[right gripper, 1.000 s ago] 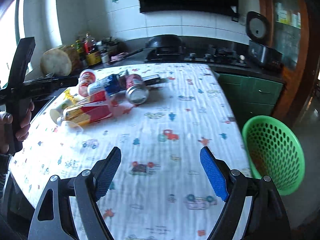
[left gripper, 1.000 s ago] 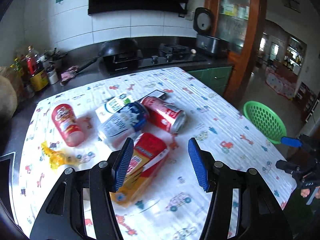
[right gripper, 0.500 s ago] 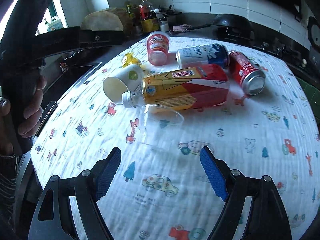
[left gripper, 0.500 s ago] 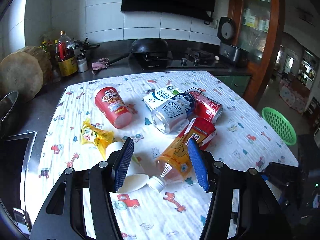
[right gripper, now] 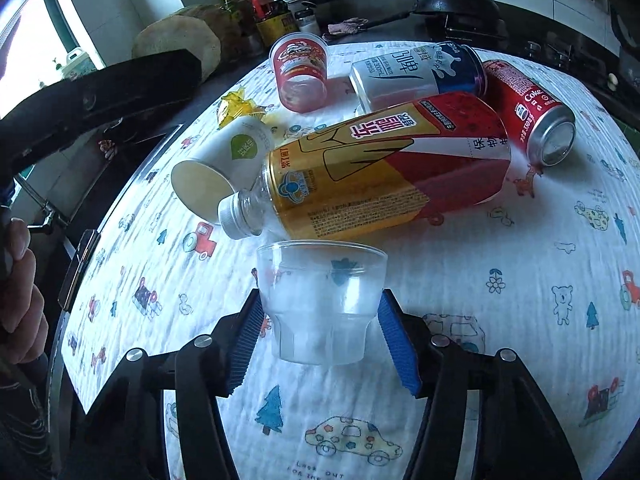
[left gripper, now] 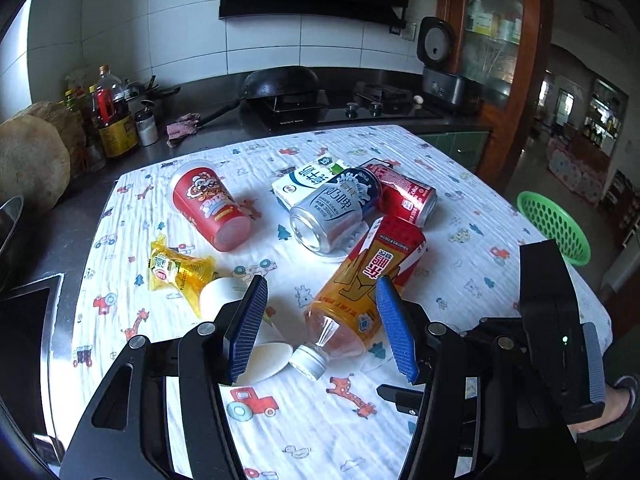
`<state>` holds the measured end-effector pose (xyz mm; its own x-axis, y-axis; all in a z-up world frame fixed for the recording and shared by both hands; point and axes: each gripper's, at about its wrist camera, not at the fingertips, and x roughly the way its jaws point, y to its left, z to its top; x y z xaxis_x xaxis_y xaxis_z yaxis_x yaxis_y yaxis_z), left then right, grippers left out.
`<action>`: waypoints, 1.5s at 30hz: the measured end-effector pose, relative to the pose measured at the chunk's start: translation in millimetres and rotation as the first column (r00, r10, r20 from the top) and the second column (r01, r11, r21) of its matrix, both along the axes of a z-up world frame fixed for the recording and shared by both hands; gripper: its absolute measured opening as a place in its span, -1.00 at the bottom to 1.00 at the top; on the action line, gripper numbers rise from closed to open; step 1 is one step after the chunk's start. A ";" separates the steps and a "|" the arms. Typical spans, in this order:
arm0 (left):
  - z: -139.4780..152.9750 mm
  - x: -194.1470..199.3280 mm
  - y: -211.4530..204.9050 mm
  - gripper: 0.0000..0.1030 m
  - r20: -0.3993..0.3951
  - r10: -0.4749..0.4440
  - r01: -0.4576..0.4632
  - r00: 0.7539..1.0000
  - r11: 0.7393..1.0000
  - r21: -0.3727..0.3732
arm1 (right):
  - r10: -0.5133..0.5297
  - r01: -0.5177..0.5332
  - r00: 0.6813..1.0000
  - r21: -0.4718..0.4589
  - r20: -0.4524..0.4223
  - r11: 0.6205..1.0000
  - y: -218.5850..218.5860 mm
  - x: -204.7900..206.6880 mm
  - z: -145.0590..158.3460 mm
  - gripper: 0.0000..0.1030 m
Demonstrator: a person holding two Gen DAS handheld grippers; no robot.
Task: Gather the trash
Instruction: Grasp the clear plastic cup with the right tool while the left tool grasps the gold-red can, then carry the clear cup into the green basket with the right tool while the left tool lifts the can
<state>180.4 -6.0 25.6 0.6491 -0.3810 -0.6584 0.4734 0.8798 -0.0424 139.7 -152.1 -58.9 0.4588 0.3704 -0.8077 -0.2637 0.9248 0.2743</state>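
Right gripper (right gripper: 320,336) closing around clear cup (right gripper: 320,304)

Cup standing upright, mouth up, pads seemingly touching; left gripper (left gripper: 320,328) hanging half-open, empty; red can (right gripper: 528,116) lying, reading "Coke".

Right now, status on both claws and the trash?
Right claw closing around clear plastic cup. Left claw open, empty, over yellow-red bottle and paper cup. Pile crowded; bottle lies just beyond the cup. Green basket off table edge.
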 end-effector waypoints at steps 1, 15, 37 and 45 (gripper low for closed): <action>-1.8 0.4 -1.5 0.10 -0.003 -0.006 0.006 1.000 1.000 0.005 | 0.000 0.000 1.000 0.005 0.000 1.000 -1.5 0.2 0.2 0.09; -28.7 14.0 -59.1 0.42 -0.047 -0.166 0.171 0.985 0.976 0.133 | -0.059 0.059 0.996 -0.005 0.074 0.998 -73.1 -36.6 29.0 0.09; -66.0 54.8 -103.4 0.45 -0.139 -0.184 0.217 0.973 0.936 0.278 | -0.351 0.367 0.920 -0.067 0.175 0.928 -257.1 -89.3 69.7 0.09; -67.2 55.3 -109.2 0.43 -0.145 -0.172 0.210 0.974 0.929 0.304 | -0.513 0.536 0.838 -0.104 0.184 0.838 -349.0 -97.1 70.9 0.09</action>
